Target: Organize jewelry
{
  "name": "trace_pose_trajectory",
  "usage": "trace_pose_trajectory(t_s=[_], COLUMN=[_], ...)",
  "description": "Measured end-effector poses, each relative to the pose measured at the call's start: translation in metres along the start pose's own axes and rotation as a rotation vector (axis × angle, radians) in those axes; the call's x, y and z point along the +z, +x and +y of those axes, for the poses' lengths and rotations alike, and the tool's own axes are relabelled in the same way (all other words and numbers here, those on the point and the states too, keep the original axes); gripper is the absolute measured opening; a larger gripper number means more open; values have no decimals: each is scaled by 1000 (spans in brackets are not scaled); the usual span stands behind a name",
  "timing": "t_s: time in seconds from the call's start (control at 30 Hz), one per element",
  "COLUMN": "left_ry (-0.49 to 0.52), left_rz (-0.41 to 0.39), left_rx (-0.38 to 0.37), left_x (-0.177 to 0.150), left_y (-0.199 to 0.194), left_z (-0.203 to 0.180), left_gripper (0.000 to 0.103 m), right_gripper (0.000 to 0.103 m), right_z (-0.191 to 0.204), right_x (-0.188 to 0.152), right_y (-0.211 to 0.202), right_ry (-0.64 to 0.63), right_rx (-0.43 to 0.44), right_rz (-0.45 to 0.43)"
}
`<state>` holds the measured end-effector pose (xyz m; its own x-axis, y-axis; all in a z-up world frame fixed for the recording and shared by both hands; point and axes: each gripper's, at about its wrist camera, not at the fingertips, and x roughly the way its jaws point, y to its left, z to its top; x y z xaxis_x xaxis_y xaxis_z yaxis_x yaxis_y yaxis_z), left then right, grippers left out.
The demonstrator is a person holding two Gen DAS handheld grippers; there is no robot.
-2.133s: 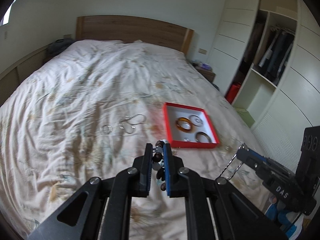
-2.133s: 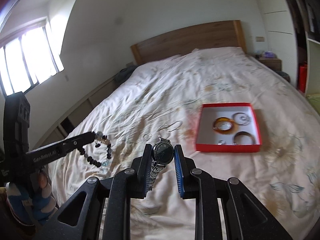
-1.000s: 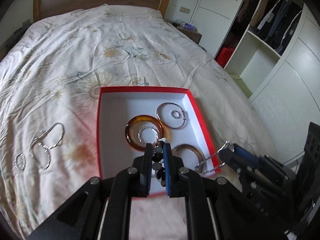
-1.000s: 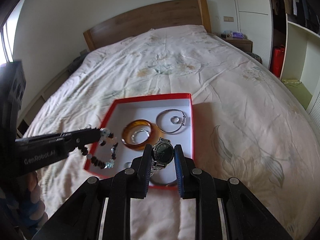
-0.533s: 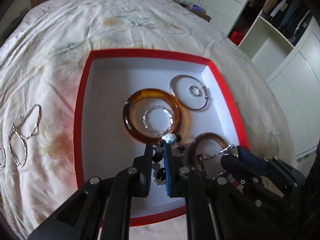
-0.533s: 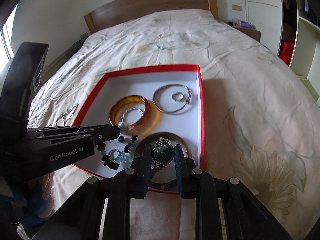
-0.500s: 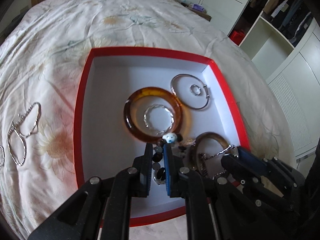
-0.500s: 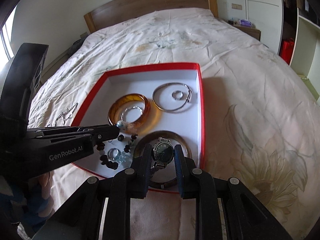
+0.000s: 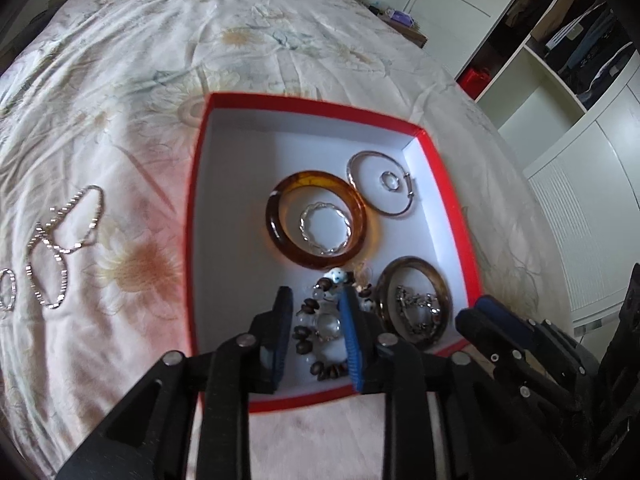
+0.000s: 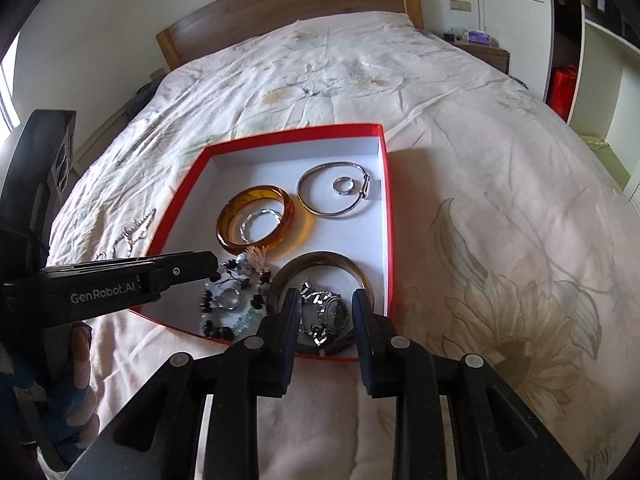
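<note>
Bed-top red box (image 9: 448, 184) holds both releases: beaded bracelet (image 9: 320, 332) lies between the opening left tool (image 9: 316, 300), watch (image 10: 334, 312) between the opening right tool (image 10: 326, 300).

surface: bed (image 10: 460, 128) with floral cover is carrying everything | red box (image 9: 436, 168) is sitting directly on it | silver chains (image 9: 60, 248) are lying loose on the cover, left of the box, apart from it
</note>
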<state>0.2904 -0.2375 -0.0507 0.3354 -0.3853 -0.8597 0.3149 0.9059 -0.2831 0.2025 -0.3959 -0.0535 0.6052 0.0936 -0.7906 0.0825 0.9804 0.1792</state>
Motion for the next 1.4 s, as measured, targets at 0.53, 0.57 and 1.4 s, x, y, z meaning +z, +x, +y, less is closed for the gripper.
trace_pose_trajectory(t_s=[0.53,0.57,1.4], left_ry=[-5,1,58], left_rz=[-184,-200,-435], left_rx=[89,103,251], left_x=[-67,-75,-180], left_y=[-123,-132,-264], left_z=[10,9,27], left_gripper=[25,25,35], right_gripper=[37,37,46], right_z=[50,53,139], right_x=[-27,-30,-85], right_y=[-100,-105,-179], right_ry=[-3,-6,-88], right_rx=[15,14,21], right_rz=[-90,-91,-150])
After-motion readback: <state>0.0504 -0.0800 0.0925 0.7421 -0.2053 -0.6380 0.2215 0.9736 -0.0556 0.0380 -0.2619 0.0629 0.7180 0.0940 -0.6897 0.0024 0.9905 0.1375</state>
